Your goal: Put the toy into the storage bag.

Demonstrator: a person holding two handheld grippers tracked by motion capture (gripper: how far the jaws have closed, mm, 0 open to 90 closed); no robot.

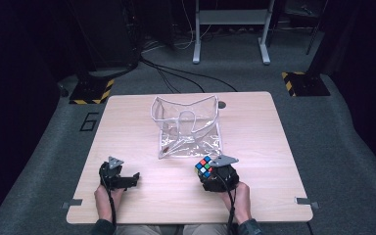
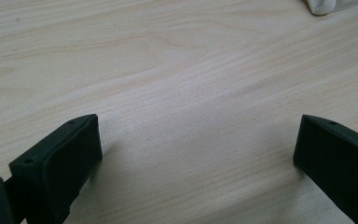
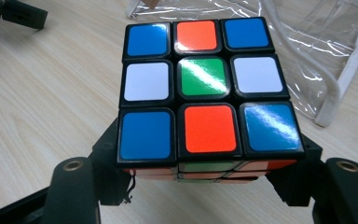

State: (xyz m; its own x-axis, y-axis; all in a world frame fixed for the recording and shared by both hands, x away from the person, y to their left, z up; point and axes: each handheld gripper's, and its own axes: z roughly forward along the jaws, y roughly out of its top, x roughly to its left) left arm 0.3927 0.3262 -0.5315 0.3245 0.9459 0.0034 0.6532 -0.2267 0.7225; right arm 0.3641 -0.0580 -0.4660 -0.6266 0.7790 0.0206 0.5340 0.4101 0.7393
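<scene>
Dark room with grey carpet, and a pale wood-grain worktop (image 1: 254, 147) sitting in the middle, matte and smooth. Near its centre a clear, crinkly plastic pouch (image 1: 188, 127) with white piping is slumping open. The right hand-held gripper (image 1: 210, 171) is clamping a glossy puzzle cube (image 3: 207, 88) by its two sides, just off the pouch's near corner. It's a cube, so no long axis really; its blue, orange, white and green face is tilting up toward the camera. The left hand-held gripper (image 2: 196, 154) is sitting with jaws wide apart over bare wood.
</scene>
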